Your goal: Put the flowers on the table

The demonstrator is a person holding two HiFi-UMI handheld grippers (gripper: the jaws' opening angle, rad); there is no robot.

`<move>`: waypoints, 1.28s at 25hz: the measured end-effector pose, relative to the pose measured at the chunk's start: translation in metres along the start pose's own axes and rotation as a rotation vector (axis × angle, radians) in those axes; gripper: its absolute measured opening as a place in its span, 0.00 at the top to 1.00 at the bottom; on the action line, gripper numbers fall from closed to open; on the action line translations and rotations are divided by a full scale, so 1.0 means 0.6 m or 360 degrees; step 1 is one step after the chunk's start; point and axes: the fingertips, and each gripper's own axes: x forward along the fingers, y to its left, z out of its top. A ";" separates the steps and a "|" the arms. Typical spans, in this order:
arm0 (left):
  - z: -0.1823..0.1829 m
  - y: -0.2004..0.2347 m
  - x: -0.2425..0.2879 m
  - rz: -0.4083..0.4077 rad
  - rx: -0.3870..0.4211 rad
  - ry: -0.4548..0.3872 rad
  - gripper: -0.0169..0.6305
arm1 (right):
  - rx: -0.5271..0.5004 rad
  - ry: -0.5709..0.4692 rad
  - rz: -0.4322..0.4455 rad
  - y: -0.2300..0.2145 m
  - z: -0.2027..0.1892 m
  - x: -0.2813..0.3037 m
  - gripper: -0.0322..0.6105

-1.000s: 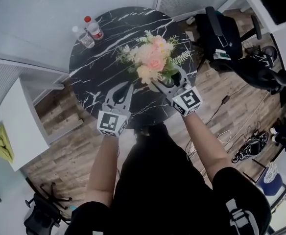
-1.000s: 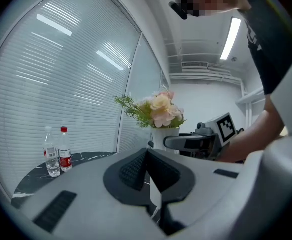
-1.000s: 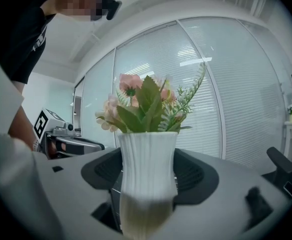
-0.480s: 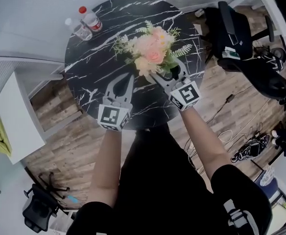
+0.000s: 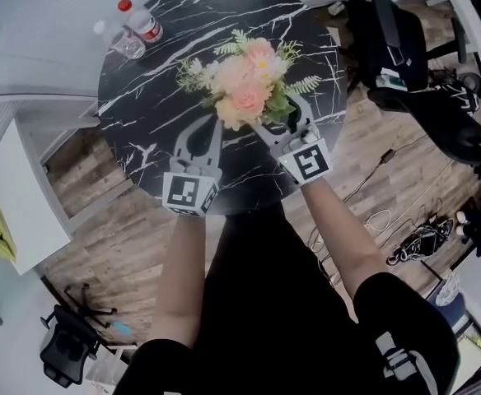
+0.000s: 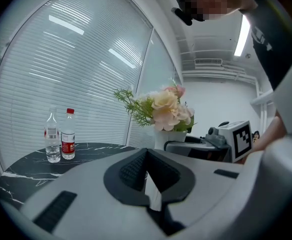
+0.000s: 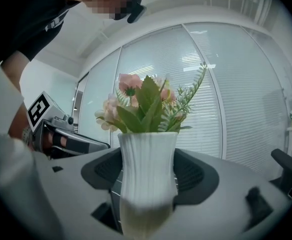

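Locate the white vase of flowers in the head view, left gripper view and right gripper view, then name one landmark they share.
Head view: vase of flowers upper centre, above the black table; only blooms show.
Left gripper view: vase of flowers right of centre, beyond the jaws.
Right gripper view: vase of flowers dead centre, clamped between the jaws.
Shared landmark: the right hand-held gripper holding it.

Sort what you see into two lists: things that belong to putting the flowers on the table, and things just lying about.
Job in hand: flowers; white vase, clamped in the right gripper; black marble table.

Lying about: water bottles; office chair; floor cables; left gripper, shut on nothing.
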 end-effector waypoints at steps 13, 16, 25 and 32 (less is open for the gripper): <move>-0.019 -0.014 -0.001 -0.0016 0.0028 -0.0038 0.96 | 0.0028 -0.0029 -0.0092 0.001 -0.017 -0.047 0.44; -0.020 -0.019 -0.001 -0.0019 0.0029 -0.0048 0.96 | 0.0027 -0.0012 -0.0093 0.000 -0.020 -0.054 0.44; -0.016 -0.036 -0.011 -0.0051 0.0064 -0.0038 0.96 | 0.0053 0.0102 -0.0076 0.004 -0.051 -0.077 0.44; 0.003 -0.061 -0.035 -0.0070 0.0100 -0.0021 0.96 | 0.0111 0.0130 -0.0151 -0.001 -0.026 -0.111 0.44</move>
